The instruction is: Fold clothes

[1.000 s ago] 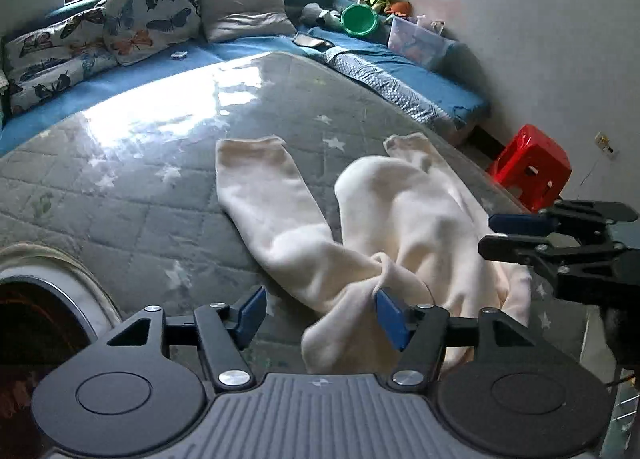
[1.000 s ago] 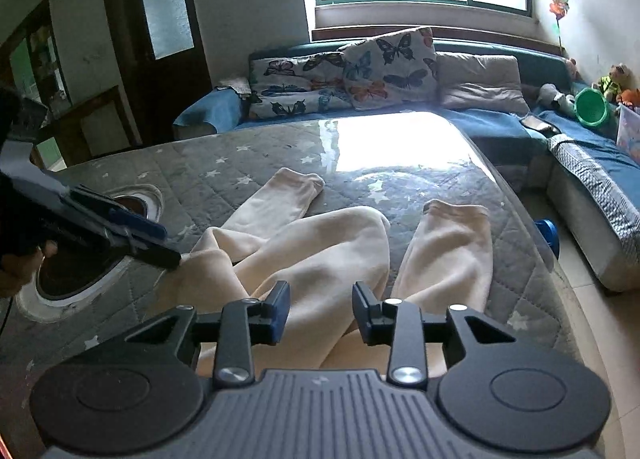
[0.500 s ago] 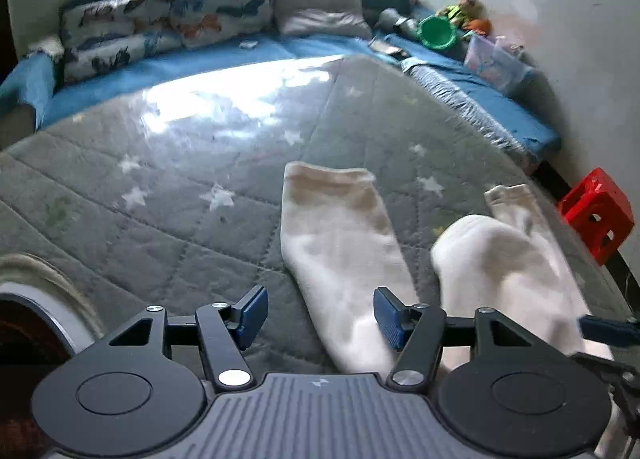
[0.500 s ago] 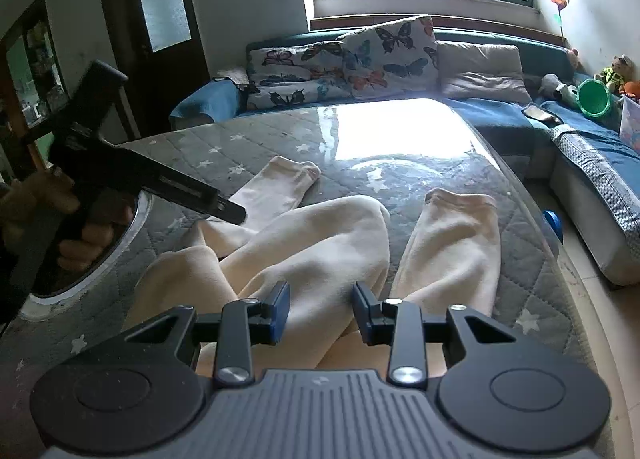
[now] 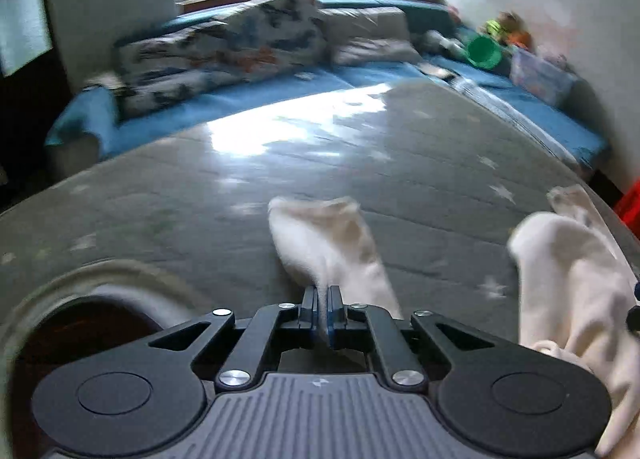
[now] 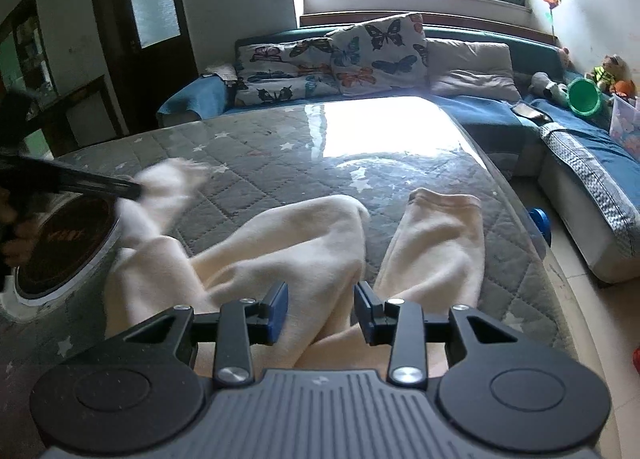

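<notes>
Left wrist view: my left claw (image 5: 322,309) is pinched tight on one sleeve (image 5: 328,243) of the cream garment (image 5: 576,299) at lower centre (picture blurred). Right wrist view: my right claw (image 6: 320,313) is spreading its jaws over the cloth (image 6: 296,255), pads not pressing it, on the grey quilted mat (image 6: 280,147).
</notes>
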### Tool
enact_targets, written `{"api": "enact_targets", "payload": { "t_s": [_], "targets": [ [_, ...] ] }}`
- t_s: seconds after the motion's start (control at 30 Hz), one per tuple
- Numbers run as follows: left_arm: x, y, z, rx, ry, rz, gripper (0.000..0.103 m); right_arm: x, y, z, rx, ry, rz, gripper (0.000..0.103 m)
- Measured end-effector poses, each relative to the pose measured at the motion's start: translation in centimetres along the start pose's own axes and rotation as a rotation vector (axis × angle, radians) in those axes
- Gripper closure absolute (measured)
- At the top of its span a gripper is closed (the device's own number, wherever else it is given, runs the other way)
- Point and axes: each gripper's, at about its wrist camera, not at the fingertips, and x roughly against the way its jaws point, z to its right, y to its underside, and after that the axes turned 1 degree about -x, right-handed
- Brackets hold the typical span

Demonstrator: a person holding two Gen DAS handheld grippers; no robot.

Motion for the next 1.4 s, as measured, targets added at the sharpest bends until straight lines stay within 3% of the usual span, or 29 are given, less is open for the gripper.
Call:
{"api": "enact_targets", "payload": {
  "t_s": [0.27,0.6,0.77,0.93,1.07,1.2,1.4],
  "targets": [
    [6.5,4.1,-8.1,0.082,-0.178,0.054,0.098,1.1,1.0,-1.2,0.005,-0.035,-0.011,0.063],
    [11.5,9.5,-14.0,0.193,-0.253,0.039,0.098,0.0,0.0,-8.8,0.176,-0.198,-0.002,0.063],
    [13.4,11.1,-15.5,0.225,-0.288,0.049,0.098,-1.1,0.8,-12.4,0.279,-0.298,-0.109,0.065],
    [15.0,13.3,-17.2,0.259,-0.32,0.041,0.098,0.0,3.9,-14.4,0.413,-0.339,-0.239,0.068],
    [15.7,15.4,-18.3,0.286,-0.34,0.011,0.098,0.9,5.6,-14.9,0.456,-0.338,-0.267,0.068],
    [16.7,17.5,-19.1,0.319,-0.355,-0.024,0.098,1.5,3.5,-13.9,0.411,-0.309,-0.199,0.068],
    [17.4,19.2,-20.0,0.349,-0.369,-0.043,0.098,-2.2,-1.2,-7.7,0.263,-0.037,-0.066,0.066]
  ]
}}
